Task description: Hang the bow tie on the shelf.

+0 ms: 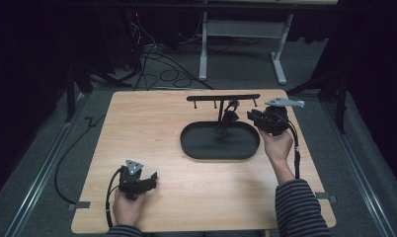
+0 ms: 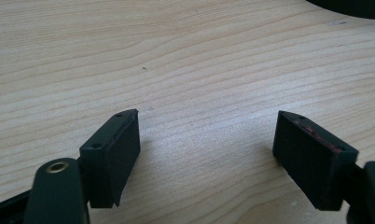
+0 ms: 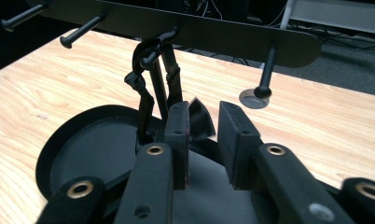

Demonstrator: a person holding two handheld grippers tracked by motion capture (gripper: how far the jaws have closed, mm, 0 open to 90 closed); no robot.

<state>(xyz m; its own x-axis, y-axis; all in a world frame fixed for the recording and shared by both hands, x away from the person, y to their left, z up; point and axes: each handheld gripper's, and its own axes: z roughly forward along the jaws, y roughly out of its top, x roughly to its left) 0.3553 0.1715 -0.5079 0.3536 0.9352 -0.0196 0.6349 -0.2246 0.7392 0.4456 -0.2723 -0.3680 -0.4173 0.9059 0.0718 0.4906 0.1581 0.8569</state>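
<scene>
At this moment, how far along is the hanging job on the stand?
Looks done: a black strap hangs from a peg on the stand's crossbar over the oval tray. In hand: the right gripper sits at the strap's lower end, jaws parted, not pressing it. Left: pulling clear. The left gripper rests open on the table.

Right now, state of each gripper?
Left gripper: open, nothing between the jaws, over bare table.
Right gripper: open, by the black strap hanging on the rack, not gripping it.
</scene>
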